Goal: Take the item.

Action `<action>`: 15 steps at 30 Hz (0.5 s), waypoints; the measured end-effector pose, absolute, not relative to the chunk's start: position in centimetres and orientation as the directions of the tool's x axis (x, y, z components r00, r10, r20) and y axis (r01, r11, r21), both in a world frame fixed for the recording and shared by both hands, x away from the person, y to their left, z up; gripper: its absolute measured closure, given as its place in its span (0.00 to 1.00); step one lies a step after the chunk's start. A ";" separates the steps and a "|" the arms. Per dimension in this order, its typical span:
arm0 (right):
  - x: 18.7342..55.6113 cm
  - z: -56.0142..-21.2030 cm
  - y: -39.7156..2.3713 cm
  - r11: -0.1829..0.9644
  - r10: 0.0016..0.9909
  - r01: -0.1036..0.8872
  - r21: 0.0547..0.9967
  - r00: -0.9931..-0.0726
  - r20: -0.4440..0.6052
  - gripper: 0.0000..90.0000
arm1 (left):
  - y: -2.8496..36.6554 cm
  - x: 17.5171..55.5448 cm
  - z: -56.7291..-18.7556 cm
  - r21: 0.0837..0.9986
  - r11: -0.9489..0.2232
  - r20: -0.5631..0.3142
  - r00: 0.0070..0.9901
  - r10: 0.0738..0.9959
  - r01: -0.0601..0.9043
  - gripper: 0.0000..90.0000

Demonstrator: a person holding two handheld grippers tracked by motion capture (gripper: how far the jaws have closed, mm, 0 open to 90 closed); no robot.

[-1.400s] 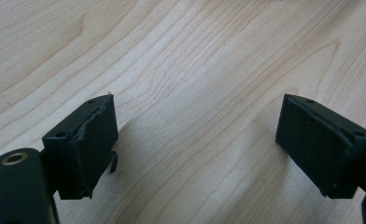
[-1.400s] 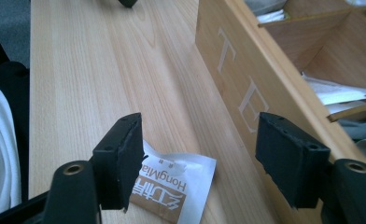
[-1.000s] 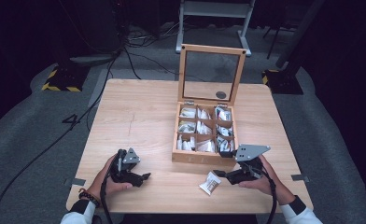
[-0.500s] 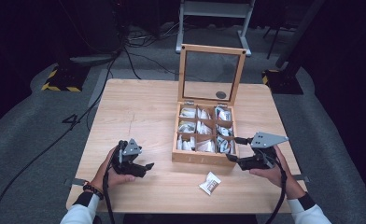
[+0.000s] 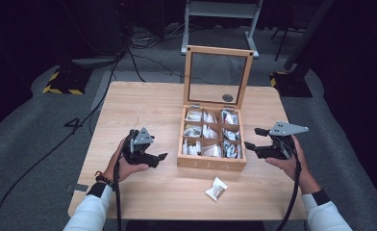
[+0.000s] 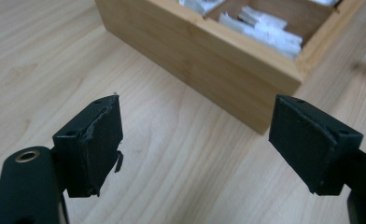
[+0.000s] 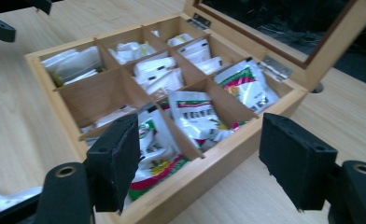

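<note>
With both the left gripper and right gripper open and empty, either could knock the tea box while reaching for the loose sachet.

The wooden tea box sits open mid-table, its glass-paned lid standing upright at the back. Nine compartments hold white sachets, some with red and green print. One small white sachet lies loose, just in front of the box.
</note>
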State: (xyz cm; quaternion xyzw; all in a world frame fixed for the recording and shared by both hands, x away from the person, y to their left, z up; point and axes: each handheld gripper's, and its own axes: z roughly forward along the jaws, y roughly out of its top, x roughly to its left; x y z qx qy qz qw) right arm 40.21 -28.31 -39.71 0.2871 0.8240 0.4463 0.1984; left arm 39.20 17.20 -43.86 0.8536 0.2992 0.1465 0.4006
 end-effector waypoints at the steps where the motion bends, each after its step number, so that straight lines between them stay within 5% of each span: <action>1: 40.4 -39.7 -28.4 0.437 0.655 0.300 0.848 -0.752 -0.071 0.33 | 17.1 39.4 -43.6 0.777 -0.496 0.018 0.775 0.632 0.387 0.20; 15: 44.6 -38.5 -28.4 0.366 0.732 0.367 0.855 -0.681 -0.020 0.31 | 14.8 44.3 -40.6 0.804 -0.480 0.045 0.768 0.638 0.352 0.19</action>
